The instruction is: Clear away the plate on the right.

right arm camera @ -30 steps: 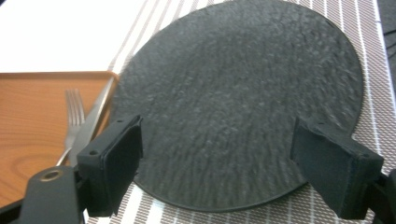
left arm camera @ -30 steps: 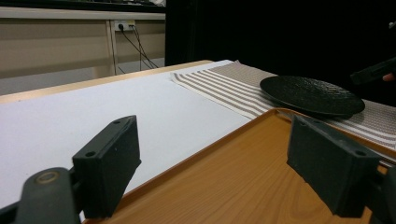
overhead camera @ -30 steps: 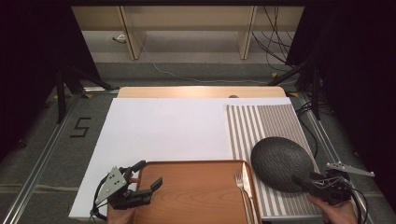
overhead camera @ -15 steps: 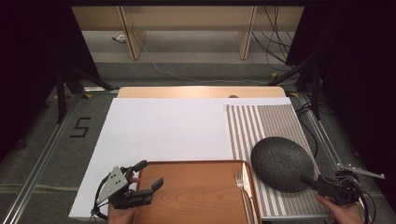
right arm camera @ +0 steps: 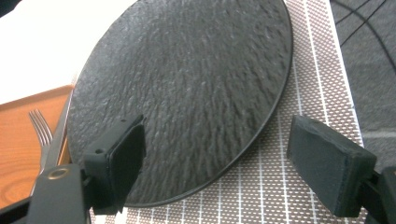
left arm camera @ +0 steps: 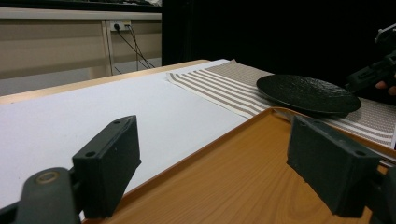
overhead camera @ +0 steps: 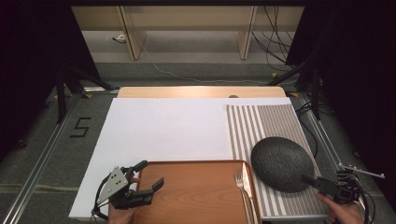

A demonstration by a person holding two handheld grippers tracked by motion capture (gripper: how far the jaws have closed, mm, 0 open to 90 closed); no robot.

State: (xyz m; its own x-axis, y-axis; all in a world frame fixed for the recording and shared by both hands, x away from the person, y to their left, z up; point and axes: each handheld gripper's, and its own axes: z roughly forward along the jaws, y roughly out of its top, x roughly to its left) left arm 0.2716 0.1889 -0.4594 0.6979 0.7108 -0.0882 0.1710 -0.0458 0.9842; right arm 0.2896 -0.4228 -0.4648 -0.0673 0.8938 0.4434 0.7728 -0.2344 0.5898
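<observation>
A dark, rough-textured round plate (overhead camera: 281,163) (right arm camera: 187,84) (left arm camera: 308,93) lies on a brown-and-white striped placemat (overhead camera: 261,126) at the right. My right gripper (overhead camera: 310,179) (right arm camera: 217,140) is open at the plate's near right rim, holding nothing. One jaw is over the plate and the other is over the mat. A wooden tray (overhead camera: 196,196) (left arm camera: 243,186) sits at the table's front edge, with a silver fork (overhead camera: 242,184) (right arm camera: 39,128) along its right side. My left gripper (overhead camera: 152,171) (left arm camera: 212,149) is open at the tray's near left corner.
A white sheet (overhead camera: 163,130) covers the table to the left of the placemat and beyond the tray. A bare wooden strip (overhead camera: 201,92) runs along the far edge. Past the table are shelving and cables on the floor.
The right gripper has shifted slightly by the plate's near right rim. The plate, tray, fork and left gripper stay where they were.
</observation>
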